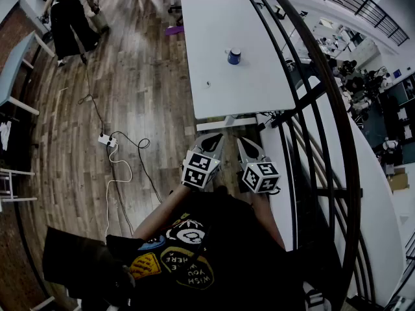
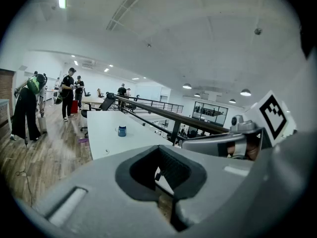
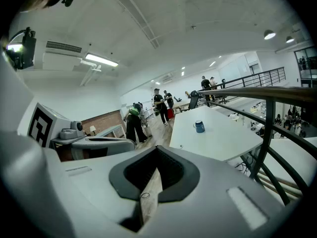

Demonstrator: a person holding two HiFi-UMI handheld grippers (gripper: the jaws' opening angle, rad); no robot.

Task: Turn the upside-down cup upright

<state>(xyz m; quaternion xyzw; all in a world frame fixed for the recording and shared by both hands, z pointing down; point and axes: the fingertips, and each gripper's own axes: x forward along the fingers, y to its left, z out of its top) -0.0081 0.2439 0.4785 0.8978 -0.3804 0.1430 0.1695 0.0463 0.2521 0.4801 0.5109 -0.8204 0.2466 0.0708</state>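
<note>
At the bottom of the head view is the person's dark printed shirt (image 1: 188,251), and just above it, near the frame's centre, both grippers are held side by side over the wooden floor (image 1: 142,89). The left gripper (image 1: 216,138) has its jaws closed together with nothing between them, and the right gripper (image 1: 244,143), just to its right, is likewise closed and empty. Each gripper's own view shows only floor through the small gap in its pads. To their left a white power strip (image 1: 107,140) lies on the floor with cables looping off it. Above the grippers the white desk (image 1: 214,37) runs up the middle of the frame, with a dark curved railing (image 1: 311,96) along its right side. The blue cup (image 1: 234,56) stands on the desk toward its right edge, well apart from both grippers and too small to tell which way up. A tiny object (image 1: 207,83) lies nearer. A person (image 1: 71,11) bends at the upper left.
</note>
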